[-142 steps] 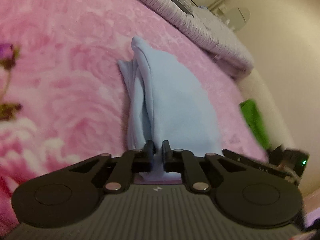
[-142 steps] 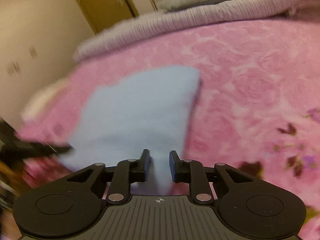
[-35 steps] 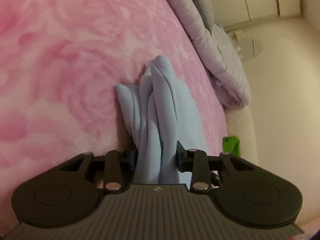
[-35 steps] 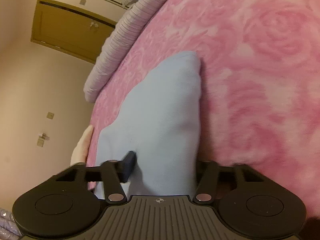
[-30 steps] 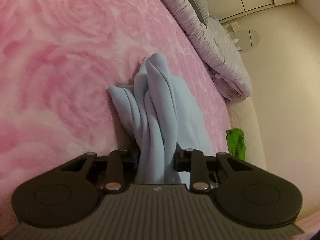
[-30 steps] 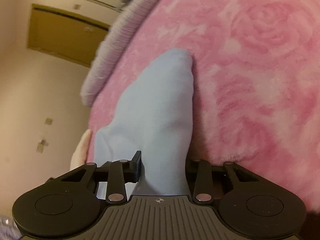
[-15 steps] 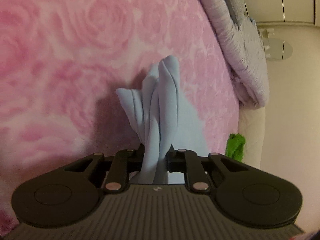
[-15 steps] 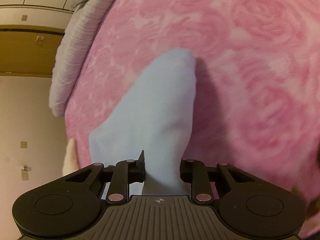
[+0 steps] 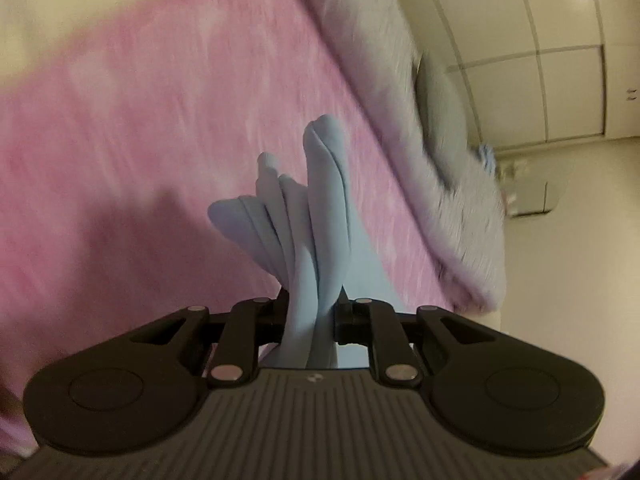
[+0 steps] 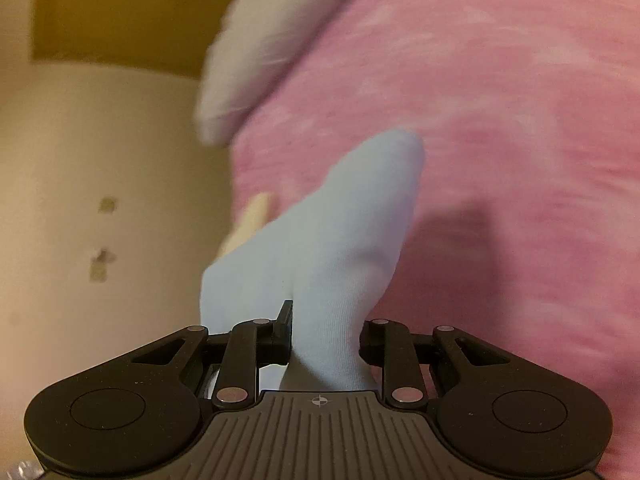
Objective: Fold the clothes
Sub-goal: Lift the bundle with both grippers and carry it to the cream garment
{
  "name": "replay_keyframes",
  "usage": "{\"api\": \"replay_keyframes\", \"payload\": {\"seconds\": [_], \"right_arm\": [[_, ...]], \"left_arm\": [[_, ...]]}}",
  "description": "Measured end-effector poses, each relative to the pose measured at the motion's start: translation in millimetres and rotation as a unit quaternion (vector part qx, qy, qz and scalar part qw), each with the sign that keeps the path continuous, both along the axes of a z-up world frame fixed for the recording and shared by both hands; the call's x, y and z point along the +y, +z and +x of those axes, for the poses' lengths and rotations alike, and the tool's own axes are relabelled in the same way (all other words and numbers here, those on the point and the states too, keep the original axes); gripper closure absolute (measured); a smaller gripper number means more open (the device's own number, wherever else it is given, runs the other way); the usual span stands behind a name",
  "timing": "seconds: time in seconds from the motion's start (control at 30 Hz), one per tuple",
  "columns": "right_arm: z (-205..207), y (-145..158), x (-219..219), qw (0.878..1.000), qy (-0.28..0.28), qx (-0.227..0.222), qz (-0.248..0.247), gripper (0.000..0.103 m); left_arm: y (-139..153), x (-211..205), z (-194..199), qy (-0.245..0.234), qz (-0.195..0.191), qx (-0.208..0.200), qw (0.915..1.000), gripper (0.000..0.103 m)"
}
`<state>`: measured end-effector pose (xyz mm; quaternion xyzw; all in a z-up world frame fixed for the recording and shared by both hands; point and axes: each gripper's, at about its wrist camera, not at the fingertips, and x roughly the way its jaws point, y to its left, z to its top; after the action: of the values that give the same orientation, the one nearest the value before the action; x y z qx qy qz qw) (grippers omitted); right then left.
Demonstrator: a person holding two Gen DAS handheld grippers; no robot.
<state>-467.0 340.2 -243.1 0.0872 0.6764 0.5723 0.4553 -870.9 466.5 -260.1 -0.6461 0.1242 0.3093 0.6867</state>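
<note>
My left tool (image 9: 310, 314) is clenched on a bunched edge of the light blue garment (image 9: 316, 216), its two fingers pressing several stacked folds of the cloth between them. My right tool (image 10: 325, 336) grips another part of the same garment (image 10: 336, 240), where the cloth shows one smooth face. Its fingers sit wider apart, but the fabric fills the gap and runs back into the tool body.

The garment hangs from both tools over the pink rose-patterned bed (image 9: 120, 128). A shadow lies on the blanket beside it in each view, and I cannot tell whether its far end touches the bed. A lilac ribbed bedcover (image 9: 400, 92) runs along the far side, and both views are blurred, so I judge the tools to be in motion.

As for progress, the layers in my left tool tell me the garment is already doubled over more than once; it is no flat, spread-out piece. That fits carrying a nearly finished bundle as well as a mid-fold lift with another fold to come. What is plainly left: the garment is in my grip, not lying neat on the bed.
</note>
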Motion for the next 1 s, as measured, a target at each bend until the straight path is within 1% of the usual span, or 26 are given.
{"api": "replay_keyframes", "payload": {"seconds": [0.1,0.17,0.27,0.3,0.37,0.43,0.5,0.53,0.57,0.63,0.67,0.7,0.77,0.8,0.83,0.87,1.0], "right_arm": [[-68,15,57,0.999,0.013,0.003,0.046,0.079],[-109,21,101,0.997,0.017,0.005,0.079,0.079],[-173,22,161,0.992,0.017,0.015,0.121,0.079],[-187,20,178,0.991,0.016,0.013,0.128,0.079],[-217,-1,205,0.992,0.016,0.011,0.127,0.078],[-247,-23,231,0.992,0.015,0.008,0.125,0.078],[-268,-58,255,0.995,0.016,-0.005,0.102,0.076],[-275,-76,262,0.996,0.019,-0.024,0.089,0.073],[-286,-94,272,0.996,0.032,-0.039,0.069,0.066],[-289,-112,270,0.997,0.025,-0.025,0.067,0.059],[-290,-120,268,0.997,0.022,-0.018,0.067,0.056],[-287,-121,263,0.997,0.023,-0.011,0.069,0.055],[-280,-115,250,0.997,0.028,-0.016,0.064,0.054],[-276,-111,242,0.998,0.027,-0.021,0.061,0.050],[-272,-107,234,0.998,0.026,-0.026,0.058,0.039],[-270,-105,223,0.998,0.024,-0.024,0.057,0.035],[-261,-96,178,0.998,0.019,-0.011,0.054,0.036]], "left_arm": [[31,56,-67,0.008,0.046,0.011,0.9989,0.090],[47,95,-109,0.014,0.068,0.011,0.9975,0.090],[55,148,-165,0.023,0.092,0.020,0.9953,0.089],[51,163,-178,0.026,0.093,0.027,0.9950,0.089],[38,195,-202,0.031,0.091,0.043,0.9944,0.088],[9,224,-218,0.033,0.075,0.063,0.9946,0.087],[-28,246,-225,0.027,0.058,0.092,0.9937,0.086],[-49,254,-226,0.022,0.042,0.113,0.9925,0.086],[-64,260,-226,0.019,0.031,0.120,0.9920,0.084],[-77,262,-229,0.017,0.038,0.099,0.9942,0.083],[-77,263,-229,0.013,0.044,0.094,0.9945,0.083],[-78,263,-230,0.009,0.045,0.091,0.9948,0.081],[-80,262,-235,0.011,0.033,0.078,0.9963,0.079],[-80,259,-239,0.015,0.024,0.069,0.9973,0.080],[-78,254,-246,0.020,0.018,0.061,0.9978,0.079],[-76,247,-253,0.023,0.016,0.057,0.9980,0.077],[-76,216,-277,0.041,0.000,0.040,0.9983,0.073]]}}
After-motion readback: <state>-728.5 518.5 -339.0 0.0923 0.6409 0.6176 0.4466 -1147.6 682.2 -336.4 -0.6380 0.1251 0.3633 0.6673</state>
